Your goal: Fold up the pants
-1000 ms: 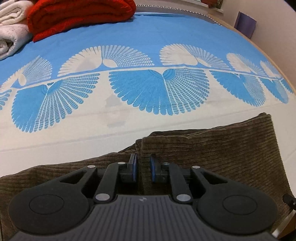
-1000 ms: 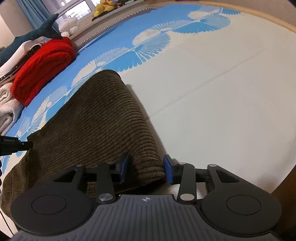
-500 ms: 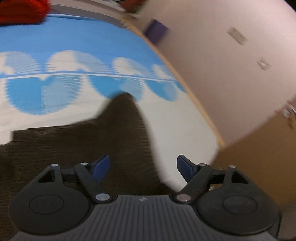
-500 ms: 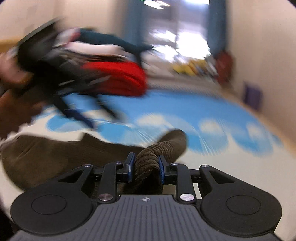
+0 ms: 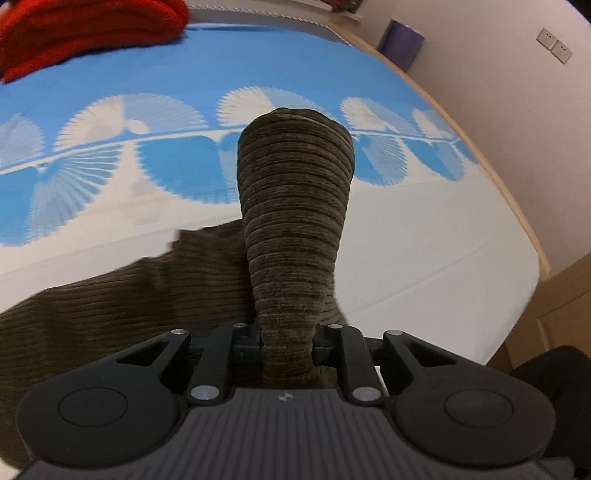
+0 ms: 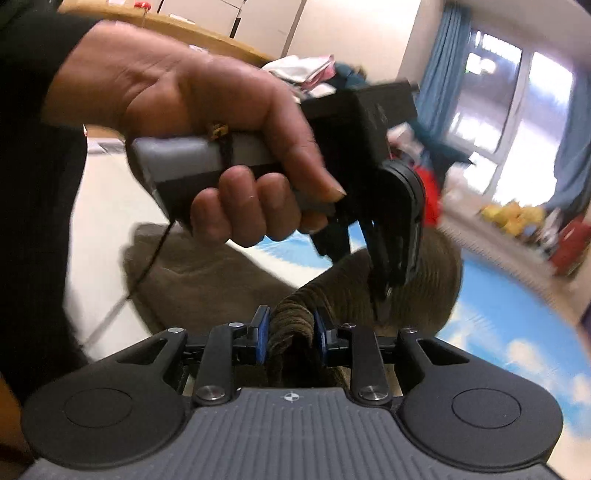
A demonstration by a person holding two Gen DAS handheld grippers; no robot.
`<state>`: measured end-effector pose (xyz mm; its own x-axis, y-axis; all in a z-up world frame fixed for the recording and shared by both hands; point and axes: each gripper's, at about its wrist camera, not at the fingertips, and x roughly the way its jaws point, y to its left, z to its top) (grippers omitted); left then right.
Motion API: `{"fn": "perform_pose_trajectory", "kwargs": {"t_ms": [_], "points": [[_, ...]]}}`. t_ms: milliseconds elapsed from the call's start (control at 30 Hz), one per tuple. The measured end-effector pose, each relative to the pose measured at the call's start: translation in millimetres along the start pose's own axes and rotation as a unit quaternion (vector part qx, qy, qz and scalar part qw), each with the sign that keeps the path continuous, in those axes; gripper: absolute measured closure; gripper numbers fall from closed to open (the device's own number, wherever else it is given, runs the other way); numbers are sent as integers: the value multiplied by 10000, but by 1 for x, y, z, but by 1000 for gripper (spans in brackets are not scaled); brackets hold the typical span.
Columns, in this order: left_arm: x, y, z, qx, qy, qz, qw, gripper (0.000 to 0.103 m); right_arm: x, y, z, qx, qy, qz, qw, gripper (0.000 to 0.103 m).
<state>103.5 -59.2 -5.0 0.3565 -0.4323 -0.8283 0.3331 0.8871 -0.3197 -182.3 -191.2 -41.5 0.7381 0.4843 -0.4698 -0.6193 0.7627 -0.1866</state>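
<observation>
The brown corduroy pants (image 5: 291, 206) lie on the bed, with one end lifted. My left gripper (image 5: 287, 345) is shut on a bunched fold of the pants that rises in front of the camera. My right gripper (image 6: 291, 332) is shut on another bunch of the pants (image 6: 207, 273). In the right wrist view the person's hand (image 6: 207, 125) holds the left gripper (image 6: 384, 295) just ahead, its fingers down on the same raised fabric. The rest of the pants spreads flat to the left.
The bed sheet (image 5: 424, 236) is white near me and blue with white fan patterns farther away. A red folded blanket (image 5: 85, 29) lies at the far left. The bed's wooden edge (image 5: 517, 206) and a wall run along the right. A window with blue curtains (image 6: 517, 110) is beyond.
My left gripper was open half a second ago and has shut on the pants end. Both grippers have lifted the fabric and swung close to each other; the right one stays shut on it.
</observation>
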Motion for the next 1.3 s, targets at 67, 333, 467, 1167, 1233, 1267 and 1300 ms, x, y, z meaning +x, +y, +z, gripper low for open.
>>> {"fn": "perform_pose_trajectory", "kwargs": {"t_ms": [67,333,467,1167,1233,1267,1300], "points": [[-13,19,-6,-63,-88,156,9998,84,-2,-9,8,495,-18,615,9969,78],[-73,158,-45,-1204,-341,652,9900,84,3,-52,21,2166,-172,1855,9583,82],[-97,222,-71,-1834,-434,990,9771,75,36,-71,27,2532,-43,1302,9586,72],[-38,338,-103,-3320,22,202,9431,15,230,-63,-26,4411,1916,905,8721,22],[-34,338,-102,-3243,30,176,9458,17,229,-61,-22,4285,1890,944,8785,25],[-33,337,-100,-3193,29,189,9475,19,231,-59,-20,4202,1876,927,8830,29],[-32,336,-98,-3160,21,191,9486,22,232,-57,-17,4120,1857,914,8874,39]]}}
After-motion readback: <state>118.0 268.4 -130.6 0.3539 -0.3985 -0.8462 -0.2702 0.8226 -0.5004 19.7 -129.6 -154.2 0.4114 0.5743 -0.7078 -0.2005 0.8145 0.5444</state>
